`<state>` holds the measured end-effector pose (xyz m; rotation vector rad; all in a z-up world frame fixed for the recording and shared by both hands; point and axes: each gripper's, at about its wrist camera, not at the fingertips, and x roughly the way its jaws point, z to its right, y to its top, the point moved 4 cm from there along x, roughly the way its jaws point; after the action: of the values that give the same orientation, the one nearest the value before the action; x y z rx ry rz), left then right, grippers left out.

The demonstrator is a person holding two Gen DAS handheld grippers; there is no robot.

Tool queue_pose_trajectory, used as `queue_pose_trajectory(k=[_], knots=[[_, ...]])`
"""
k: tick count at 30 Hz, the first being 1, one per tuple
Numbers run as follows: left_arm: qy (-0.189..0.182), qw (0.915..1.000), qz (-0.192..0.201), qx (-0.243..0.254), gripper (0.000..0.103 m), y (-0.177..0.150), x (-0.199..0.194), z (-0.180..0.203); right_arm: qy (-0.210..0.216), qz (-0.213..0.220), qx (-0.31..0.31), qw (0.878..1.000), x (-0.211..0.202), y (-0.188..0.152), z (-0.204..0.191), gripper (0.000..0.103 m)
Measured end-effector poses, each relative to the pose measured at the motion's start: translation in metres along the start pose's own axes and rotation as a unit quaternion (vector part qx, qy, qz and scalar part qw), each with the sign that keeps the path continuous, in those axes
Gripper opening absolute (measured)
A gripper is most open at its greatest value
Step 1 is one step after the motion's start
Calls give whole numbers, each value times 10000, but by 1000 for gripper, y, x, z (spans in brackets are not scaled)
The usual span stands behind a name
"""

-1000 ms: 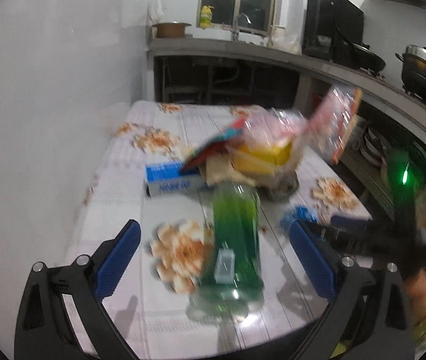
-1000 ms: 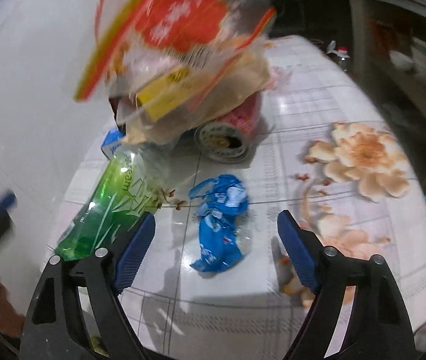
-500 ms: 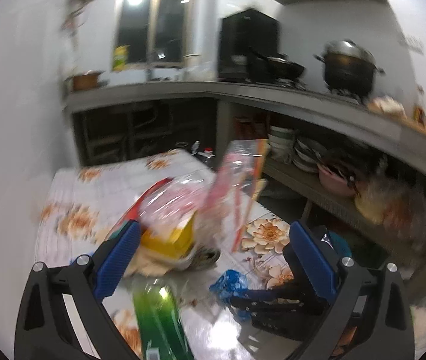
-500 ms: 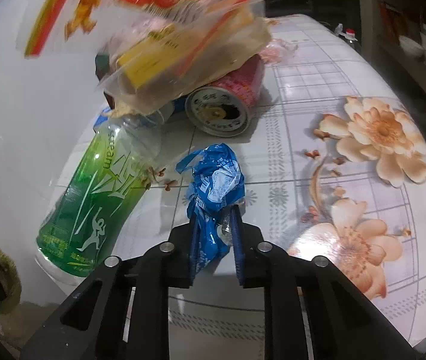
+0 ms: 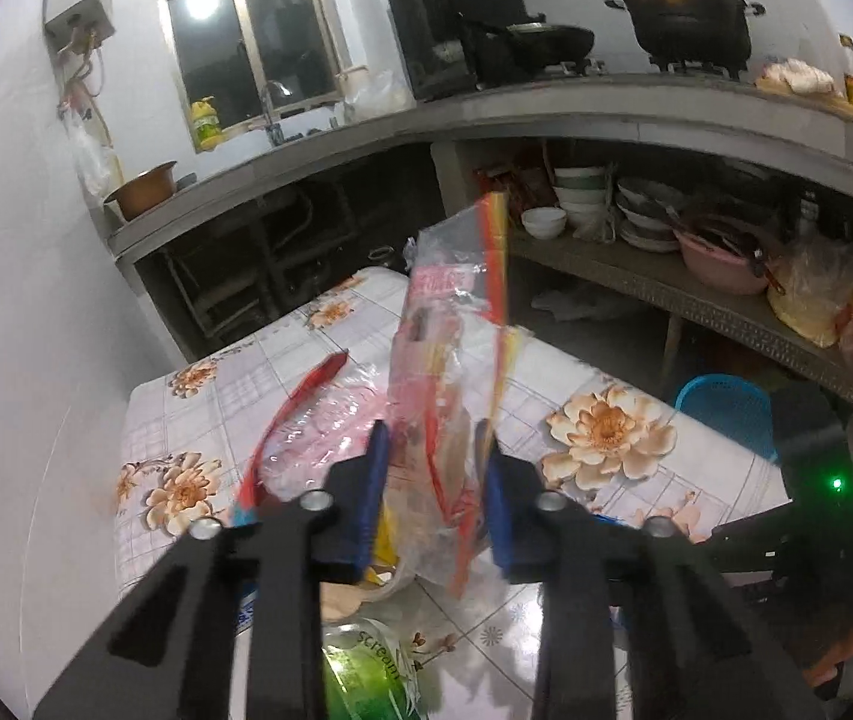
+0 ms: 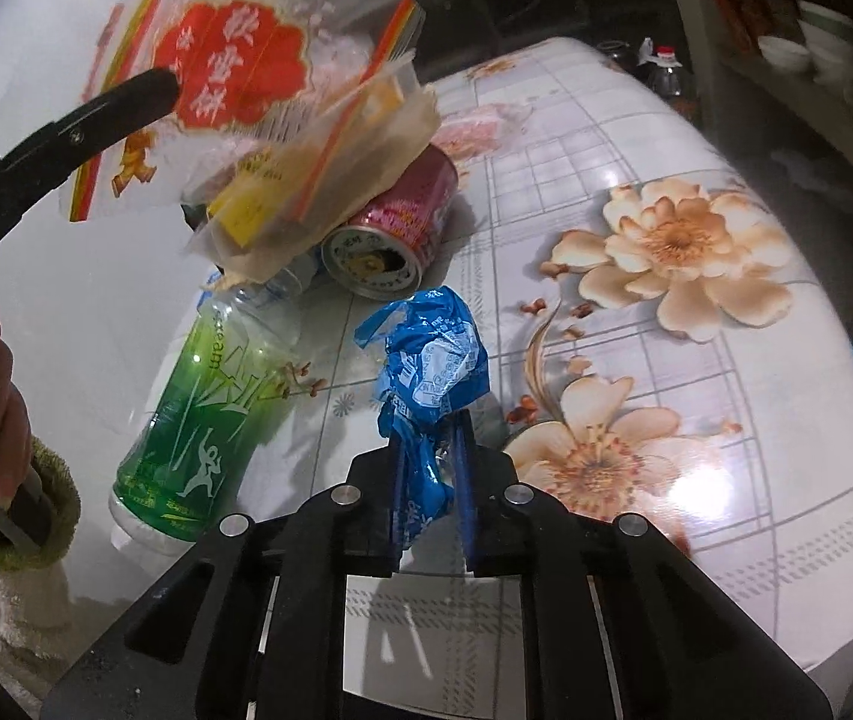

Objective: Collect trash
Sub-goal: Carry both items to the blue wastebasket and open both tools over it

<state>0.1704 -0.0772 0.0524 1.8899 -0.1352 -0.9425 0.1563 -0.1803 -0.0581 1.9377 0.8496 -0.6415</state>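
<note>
Both grippers were now seen clamped down, where a second earlier both had been spread wide above the tabletop (image 6: 696, 138). The right gripper (image 6: 431, 480) was closed on the crumpled blue wrapper (image 6: 435, 360), its blue pads pinching the lower end while the bulk of the wrapper bulged out ahead of the fingertips. The wrapper appeared just lifted or barely resting on the tabletop; which could not be told for certain.

The left gripper (image 5: 433, 498) was drawn in on the clear snack bag (image 5: 450, 348) with the red and yellow print, the plastic gathered between the pads and standing up tall above them. Half a second before, those fingers had been open around the pile; the bag was now caught.

Left behind on the tabletop were the green bottle (image 6: 210, 414), lying on its side, and the red can (image 6: 393, 228), also on its side just beyond the wrapper, with a loose heap of wrappers and paper draped over it. A blue basket (image 5: 726, 405) was seen beyond the far table edge, a likely spot for the trash.

Two pieces were thus judged secured at once, one per gripper. The bottle, the can and the remaining wrappers were yet to be collected.
</note>
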Motion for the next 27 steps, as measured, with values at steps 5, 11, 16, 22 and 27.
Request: queue_pose_trajectory(k=[5,11,16,22,27], knots=[[249,9988,340,-237,7,9,-22,-10,69,131,19,9999,-12,-1,4,11],[613,9924,990,-408,4,23,-57,-20,75,341,44,9994,-30,-4,8,11],[443,9885,1318,-590,4,38,-81,-10,45,601,161,9981,-52,-4,18,10],[-306,9883,1394,-529,4,62,-75,45,-306,1102,602,9916,-99,-12,63,10],[-1481,9838,904,-455,4,86,-26,132,-903,1399,1420,9758,-146,-38,138,10]])
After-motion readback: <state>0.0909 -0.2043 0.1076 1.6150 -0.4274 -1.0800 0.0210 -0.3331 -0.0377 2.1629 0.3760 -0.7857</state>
